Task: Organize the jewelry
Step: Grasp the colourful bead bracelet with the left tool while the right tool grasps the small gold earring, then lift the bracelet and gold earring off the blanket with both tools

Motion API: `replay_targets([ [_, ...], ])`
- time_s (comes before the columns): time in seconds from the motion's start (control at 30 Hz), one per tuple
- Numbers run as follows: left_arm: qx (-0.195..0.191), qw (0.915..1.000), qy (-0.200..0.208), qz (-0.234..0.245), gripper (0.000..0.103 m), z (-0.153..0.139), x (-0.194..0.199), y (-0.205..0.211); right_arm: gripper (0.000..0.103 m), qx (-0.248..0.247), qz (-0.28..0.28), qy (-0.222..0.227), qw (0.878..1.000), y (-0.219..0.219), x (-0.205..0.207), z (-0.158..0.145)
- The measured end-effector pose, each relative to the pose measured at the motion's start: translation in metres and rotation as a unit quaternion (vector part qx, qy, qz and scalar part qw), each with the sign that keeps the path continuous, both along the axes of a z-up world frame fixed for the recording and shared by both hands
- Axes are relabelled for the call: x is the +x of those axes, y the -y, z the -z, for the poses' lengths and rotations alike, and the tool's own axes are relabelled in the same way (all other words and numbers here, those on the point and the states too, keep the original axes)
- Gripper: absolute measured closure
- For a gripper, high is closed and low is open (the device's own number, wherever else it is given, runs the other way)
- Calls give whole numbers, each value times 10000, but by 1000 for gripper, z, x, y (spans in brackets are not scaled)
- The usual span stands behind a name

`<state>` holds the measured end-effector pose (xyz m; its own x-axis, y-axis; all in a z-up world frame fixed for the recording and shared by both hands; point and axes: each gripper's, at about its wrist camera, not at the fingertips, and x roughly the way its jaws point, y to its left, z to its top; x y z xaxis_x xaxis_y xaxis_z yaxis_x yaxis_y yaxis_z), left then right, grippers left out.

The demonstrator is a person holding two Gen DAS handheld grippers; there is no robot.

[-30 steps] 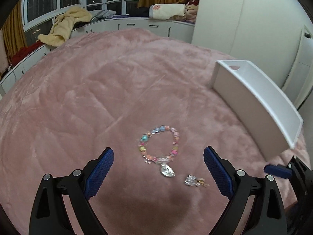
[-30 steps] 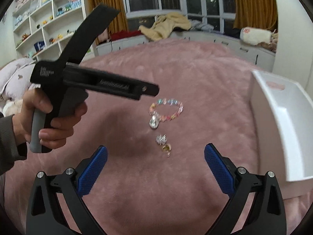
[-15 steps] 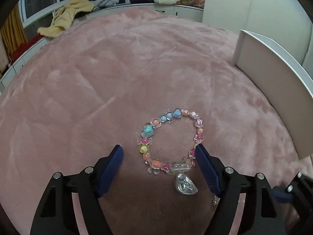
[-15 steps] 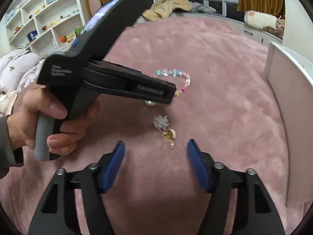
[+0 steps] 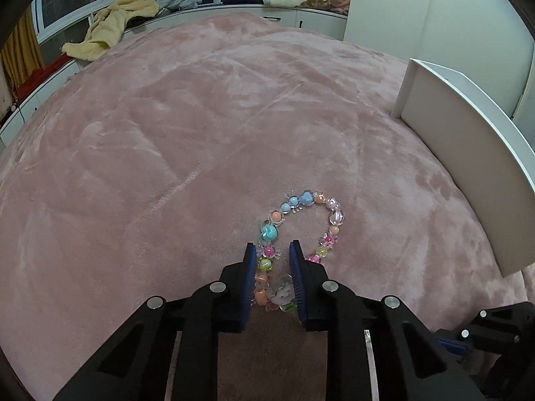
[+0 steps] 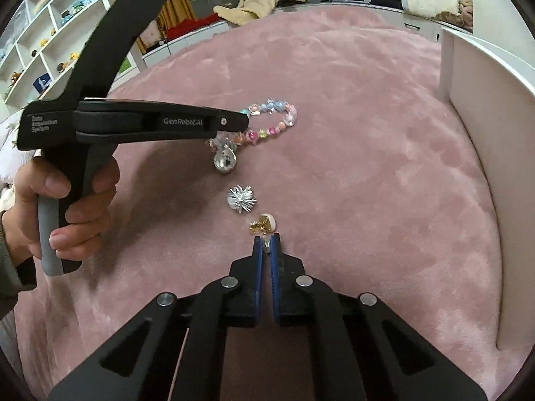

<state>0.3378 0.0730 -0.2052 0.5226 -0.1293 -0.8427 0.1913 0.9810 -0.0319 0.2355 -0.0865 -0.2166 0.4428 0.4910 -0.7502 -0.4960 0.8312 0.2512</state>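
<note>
A colourful beaded bracelet (image 5: 302,224) with a silver charm (image 6: 225,162) lies on the pink blanket (image 5: 200,133). My left gripper (image 5: 273,250) is shut on the bracelet's near side. It shows in the right wrist view (image 6: 234,123) with the bracelet (image 6: 271,123) at its tip. My right gripper (image 6: 266,242) is shut on the drop of a small gold earring (image 6: 263,224). A silver spiky brooch (image 6: 241,198) lies loose between the earring and the charm.
A white open box (image 6: 485,127) stands on the blanket at the right, also in the left wrist view (image 5: 468,153). White shelves with toys (image 6: 50,33) stand far left. A yellow garment (image 5: 110,26) lies on the window ledge.
Both grippers have moved down to the blanket and closed: the left onto the bracelet, the right onto the gold earring.
</note>
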Motion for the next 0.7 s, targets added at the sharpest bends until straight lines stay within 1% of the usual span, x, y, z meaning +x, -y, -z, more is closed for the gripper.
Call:
replay_targets([
  [0.03,19,10000,7,22,82,-1,-1,0,98,51,1,34,10000,1,-1,-2],
  [0.07,30,10000,14,40,90,-2,-2,0,98,87,17,69,9999,4,0,-4],
  [0.33,43,10000,25,73,91,-17,-13,-8,98,164,237,167,9994,17,0,-12],
  [0.37,4,10000,26,53,97,-21,-14,-11,98,185,283,183,9993,20,0,-13],
  [0.5,-23,10000,91,3,97,-34,-18,-19,98,185,346,256,9989,23,-1,-17],
  [0.6,-26,9999,122,47,96,-42,-21,-21,98,70,332,322,9989,23,-3,-23],
  [0.63,-59,9999,85,75,94,-41,-22,-21,98,82,332,337,9988,24,-6,-25],
  [0.67,-96,9999,24,99,80,-38,-21,-20,98,94,324,345,9988,25,-8,-27],
  [0.7,-67,9999,15,82,63,-35,-21,-19,98,64,311,369,9988,25,-11,-29],
])
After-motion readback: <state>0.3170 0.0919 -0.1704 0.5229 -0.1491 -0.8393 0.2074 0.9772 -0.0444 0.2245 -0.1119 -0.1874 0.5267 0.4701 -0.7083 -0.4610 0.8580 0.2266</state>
